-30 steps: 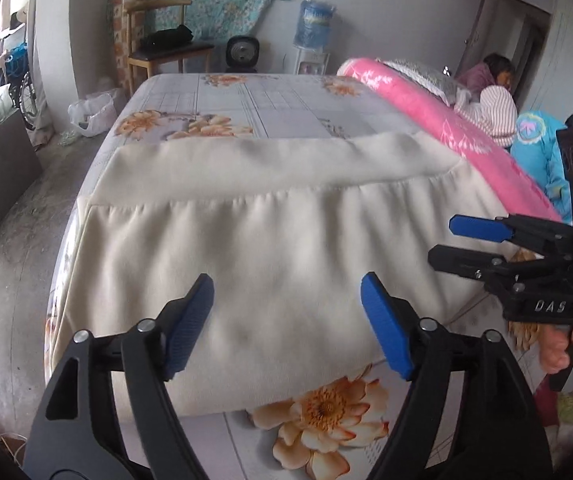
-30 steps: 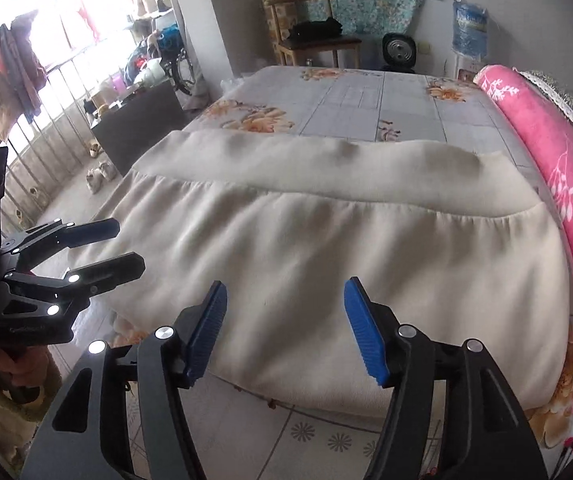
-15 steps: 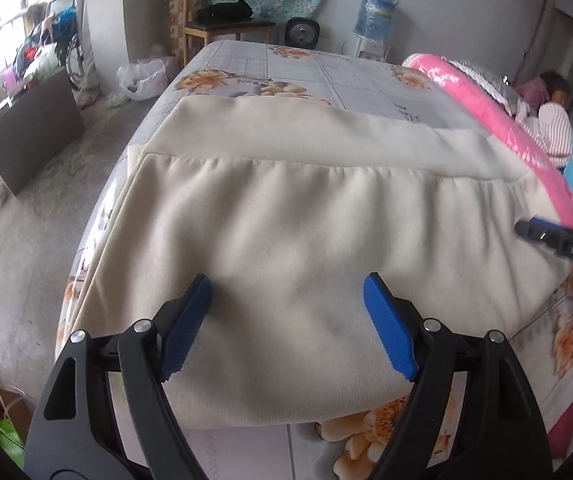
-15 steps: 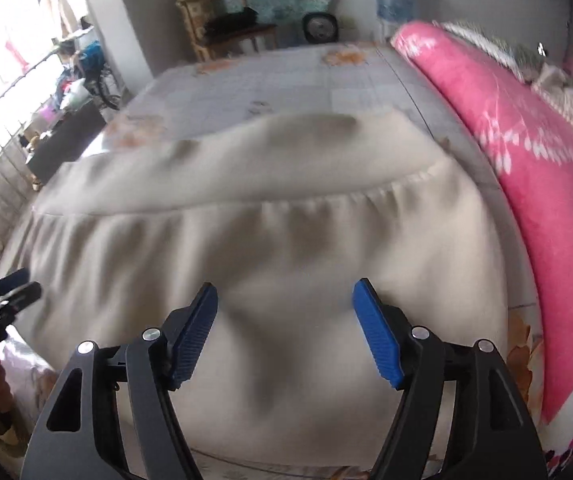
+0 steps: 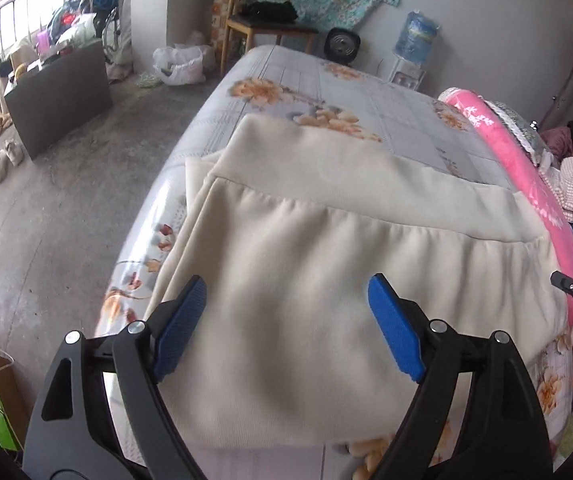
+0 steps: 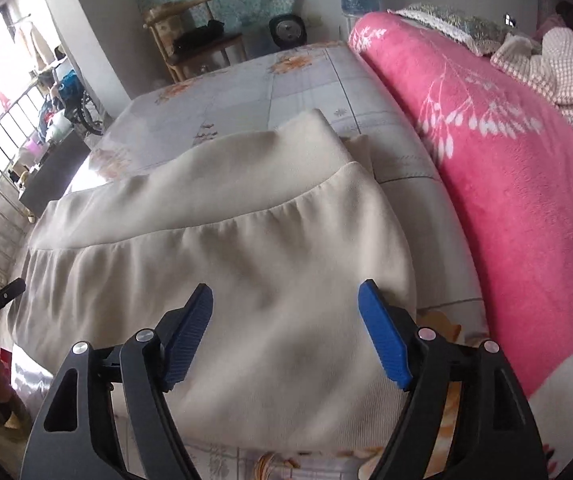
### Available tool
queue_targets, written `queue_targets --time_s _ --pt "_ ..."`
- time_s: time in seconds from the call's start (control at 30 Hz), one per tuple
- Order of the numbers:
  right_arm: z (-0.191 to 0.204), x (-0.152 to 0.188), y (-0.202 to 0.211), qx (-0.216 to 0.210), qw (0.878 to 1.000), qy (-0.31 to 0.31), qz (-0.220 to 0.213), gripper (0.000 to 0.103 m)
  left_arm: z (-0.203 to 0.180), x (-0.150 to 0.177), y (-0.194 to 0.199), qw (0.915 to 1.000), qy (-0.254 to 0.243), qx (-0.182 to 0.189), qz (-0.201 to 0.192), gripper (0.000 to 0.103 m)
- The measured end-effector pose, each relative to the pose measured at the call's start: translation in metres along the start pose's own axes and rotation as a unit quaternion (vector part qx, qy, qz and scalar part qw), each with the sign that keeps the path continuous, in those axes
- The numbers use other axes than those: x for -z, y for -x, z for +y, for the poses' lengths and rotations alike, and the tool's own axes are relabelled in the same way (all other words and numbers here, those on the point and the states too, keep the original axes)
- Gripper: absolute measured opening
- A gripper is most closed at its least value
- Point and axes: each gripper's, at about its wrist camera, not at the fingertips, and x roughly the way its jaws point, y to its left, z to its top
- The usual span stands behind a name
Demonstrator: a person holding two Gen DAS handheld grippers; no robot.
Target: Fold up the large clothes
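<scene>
Garment [image 5: 326, 272]: cream, spread flat on the bed [image 5: 326, 92], near the foot edge; wide plain band at its far side, gathered seam below it, body of the cloth running toward the cameras. In the right wrist view the garment [image 6: 226, 264] shows a second layer poking out at the far right corner of the band. Near hem lies on the floral sheet, just ahead of both grippers.

Left gripper [image 5: 286, 328]: jaws wide apart, blue pads over the near-left part of the cloth, nothing between them. Cannot tell if the pads touch the fabric.

Right gripper [image 6: 286, 336]: jaws also wide apart, over the near-right part of the cloth, right pad close to the garment's right edge. Nothing gripped. Same doubt on contact.

Each gripper shows at the edge of the other's view: right gripper at the right margin of the left wrist view, left gripper at the left margin of the right wrist view, each with fingers of the holding hand visible.

Pink blanket [image 6: 506, 168] runs along the bed's right side, beside the garment but apart from it. Chair [image 5: 262, 28], fan [image 5: 340, 46] and water bottle [image 5: 420, 38] stand by the far wall.
</scene>
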Motion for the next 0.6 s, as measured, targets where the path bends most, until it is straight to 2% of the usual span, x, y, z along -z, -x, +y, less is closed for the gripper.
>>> queue_targets --time_s 0.1,0.17,0.27,0.3,0.37,0.4,0.47,0.53,0.6 --pt "0.017 0.022 0.024 -0.010 0.999 0.031 -0.016 0.075 -0.010 0.012 0.022 0.9994 -0.031 0.009 -0.012 0.081" --pt "0.025 0.038 0.025 -0.005 0.998 0.053 -0.013 0.082 -0.020 0.024 0.025 0.9985 -0.054 0.008 -0.002 0.082" --pt "0.027 0.060 0.002 0.026 0.997 0.070 0.034 0.084 -0.027 0.041 0.008 0.9970 -0.063 -0.028 0.033 0.083" --pt "0.031 0.064 0.001 0.044 0.995 0.082 0.028 0.084 -0.027 0.045 0.005 0.9970 -0.055 -0.037 0.038 0.083" --pt "0.040 0.064 0.007 0.056 0.994 0.090 0.028 0.084 -0.028 0.048 0.014 0.9980 -0.043 -0.040 0.024 0.083" --pt "0.044 0.064 0.016 0.040 0.995 0.083 0.022 0.084 -0.029 0.048 0.022 0.9985 -0.042 -0.031 0.016 0.083" --pt "0.050 0.071 0.034 0.020 0.997 0.076 0.005 0.084 -0.036 0.051 0.044 0.9983 -0.051 -0.025 -0.011 0.083" --pt "0.057 0.078 0.050 0.026 0.996 0.080 -0.013 0.085 -0.043 0.055 0.060 0.9972 -0.066 -0.025 -0.027 0.084" --pt "0.063 0.086 0.066 0.024 0.996 0.081 -0.030 0.089 -0.051 0.060 0.075 0.9962 -0.077 -0.017 -0.037 0.089"
